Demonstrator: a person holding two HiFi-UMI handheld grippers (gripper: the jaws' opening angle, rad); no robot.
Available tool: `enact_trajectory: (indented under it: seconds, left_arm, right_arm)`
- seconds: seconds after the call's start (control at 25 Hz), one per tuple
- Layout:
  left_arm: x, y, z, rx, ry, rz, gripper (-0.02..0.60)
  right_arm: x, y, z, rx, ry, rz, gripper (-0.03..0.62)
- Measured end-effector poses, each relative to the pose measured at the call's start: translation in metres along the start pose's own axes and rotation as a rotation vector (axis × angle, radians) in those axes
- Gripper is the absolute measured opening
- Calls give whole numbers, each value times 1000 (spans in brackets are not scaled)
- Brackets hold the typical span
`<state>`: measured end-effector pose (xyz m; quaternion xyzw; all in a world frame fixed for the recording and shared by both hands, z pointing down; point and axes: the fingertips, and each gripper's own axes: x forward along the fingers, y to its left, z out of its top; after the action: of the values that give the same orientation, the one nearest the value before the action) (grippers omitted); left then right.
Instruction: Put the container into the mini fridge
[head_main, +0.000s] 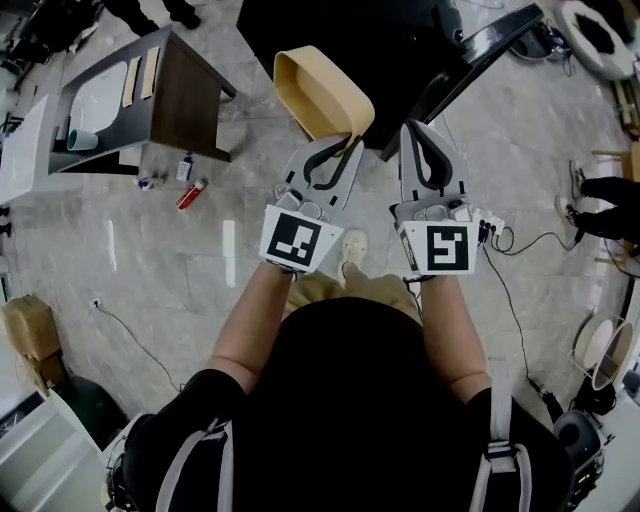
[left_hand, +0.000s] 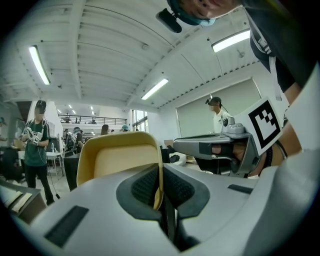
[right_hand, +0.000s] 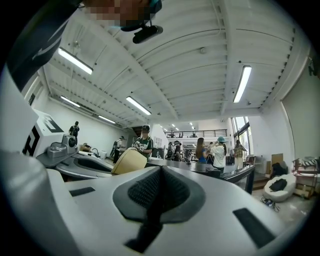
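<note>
In the head view my left gripper (head_main: 350, 138) is shut on the rim of a tan plastic container (head_main: 320, 92) and holds it up above the floor, its open side tilted up and to the left. In the left gripper view the container's (left_hand: 120, 159) thin wall stands pinched between the dark pads (left_hand: 145, 187). My right gripper (head_main: 426, 130) is level with the left one, just to its right, shut with nothing in it. In the right gripper view its jaws (right_hand: 160, 175) meet, and the container (right_hand: 129, 161) shows to their left. No mini fridge can be told for certain.
A black table (head_main: 330, 30) stands just ahead of both grippers. A dark low cabinet (head_main: 185, 100) with a white cup (head_main: 82, 139) is at the upper left, small bottles (head_main: 190, 193) on the floor beside it. Cables (head_main: 530, 245) run on the right. People stand further off.
</note>
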<state>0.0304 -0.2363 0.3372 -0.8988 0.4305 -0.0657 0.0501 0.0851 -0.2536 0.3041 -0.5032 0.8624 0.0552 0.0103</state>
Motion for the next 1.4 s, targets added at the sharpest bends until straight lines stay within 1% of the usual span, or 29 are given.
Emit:
enact_trajectory:
  seconds: [0.08,0.16,0.28,0.32,0.4,0.48,0.8,1.04,1.24,1.4]
  left_arm:
    - [7,-1,-1,15,-14,-6,29]
    - [12,-3,-4,27,-10,-18,29]
    - [18,-4,-8,31,0,-26,29]
    - [20,-4,-10,24,9,-26,29]
    - [23,-5,-18,8,56,-29,29]
    - [28,-7,-23,9,89,-34,29]
    - [35,-12,-27,21,117,-49,29]
    - [33,-18,-32,37,119,-54,29]
    - [30,-20,-44,37,163,-60,29]
    - [35,-21,-52,49,203,-70,29]
  right_arm:
    - [0,-4,-8,-7,18,4,37]
    - [0,-8,-15,-16,35,9,37]
    - [1,-17,-15,1,25,-1,37]
    - [2,-20,-16,5,25,-3,37]
    - [1,-27,-20,5,30,-2,37]
    - [0,-33,-26,-3,42,2,37]
    - [1,-39,-31,47,33,-4,37]
    - [-7,-40,-39,36,53,-1,37]
    - [-11,-36,-44,39,56,2,37]
    - [-13,-43,-47,44,61,-6,37]
